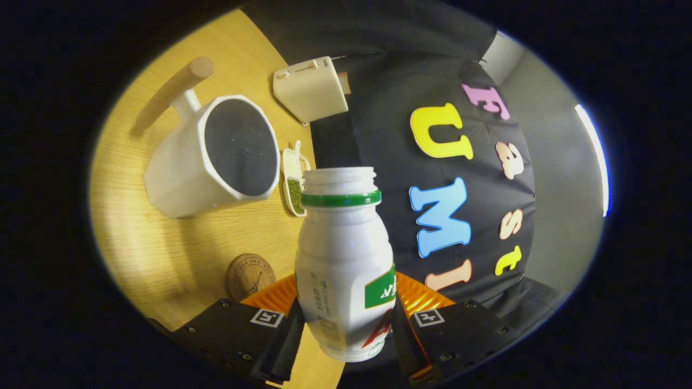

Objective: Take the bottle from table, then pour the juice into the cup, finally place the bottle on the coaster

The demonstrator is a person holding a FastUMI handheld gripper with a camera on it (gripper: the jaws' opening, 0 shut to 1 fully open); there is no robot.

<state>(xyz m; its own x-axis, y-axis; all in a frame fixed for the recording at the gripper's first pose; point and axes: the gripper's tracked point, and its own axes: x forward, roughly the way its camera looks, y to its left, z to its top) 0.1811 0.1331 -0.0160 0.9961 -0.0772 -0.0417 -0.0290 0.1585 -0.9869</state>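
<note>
My gripper [346,319] is shut on a white plastic bottle [344,259] with a green neck ring and an open, capless mouth. The view is rolled over, so the bottle is held tilted above the table's edge. Beyond and to one side of the bottle's mouth stands a white faceted cup [213,156] with a dark inside and a wooden handle [173,92]. The bottle's mouth is apart from the cup's rim. A round cork coaster [250,276] lies on the wooden table [140,232] close to one of my fingers, with nothing on it.
A small white dish of green beans [294,186] sits between the cup and the bottle's mouth. A cream box-shaped device [311,89] stands at the table's far edge against the black cloth wall.
</note>
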